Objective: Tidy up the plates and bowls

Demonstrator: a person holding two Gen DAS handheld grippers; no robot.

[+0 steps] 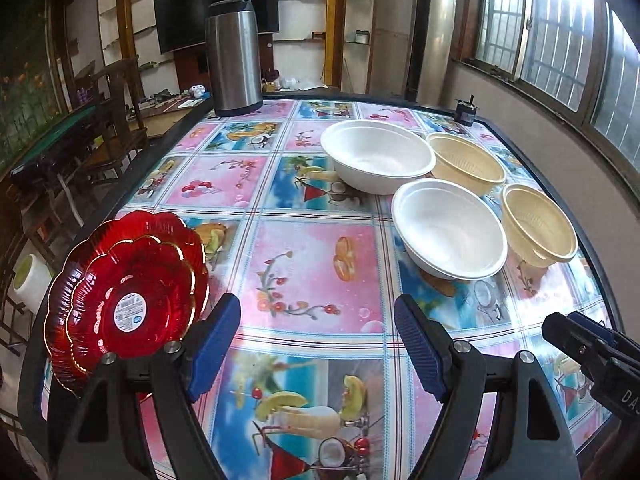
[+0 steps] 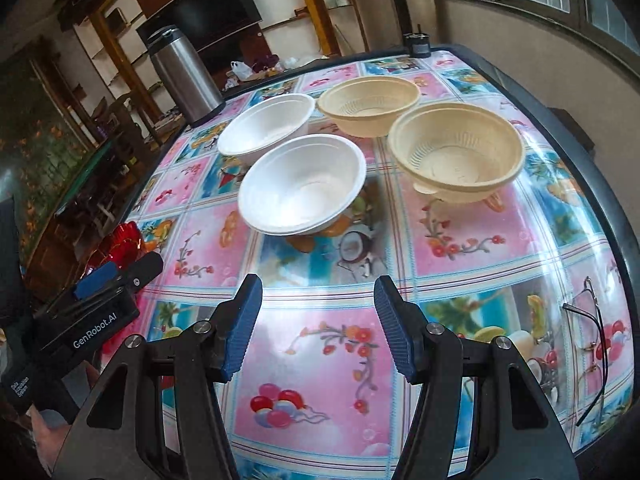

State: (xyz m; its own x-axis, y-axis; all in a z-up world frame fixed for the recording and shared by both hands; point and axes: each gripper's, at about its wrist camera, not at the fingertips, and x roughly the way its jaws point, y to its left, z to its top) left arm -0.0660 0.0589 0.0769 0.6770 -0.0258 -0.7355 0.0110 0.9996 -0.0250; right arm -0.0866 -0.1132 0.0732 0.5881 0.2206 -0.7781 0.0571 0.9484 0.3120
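L wrist: left gripper (image 1: 316, 346) wide apart, empty, above table (image 1: 312, 264). Red plates (image 1: 128, 288) stacked at near-left edge, just beside L finger. Two white bowls (image 1: 450, 230) center-right, two beige strainer bowls (image 1: 538, 226) beside them. R wrist: right gripper (image 2: 318, 328) wide, empty; near white bowl (image 2: 302, 186) ahead, glasses (image 2: 592, 344) at right.

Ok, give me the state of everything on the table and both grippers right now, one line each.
Left gripper: open, empty.
Right gripper: open, empty.
Red plates: two stacked, at the table's near left edge.
Near white bowl: upright, empty.
Far white bowl: upright, empty.
Near cream strainer bowl: upright, empty.
Far cream strainer bowl: upright, empty.
Steel flask: upright, lid on.
Glasses: lying unfolded.
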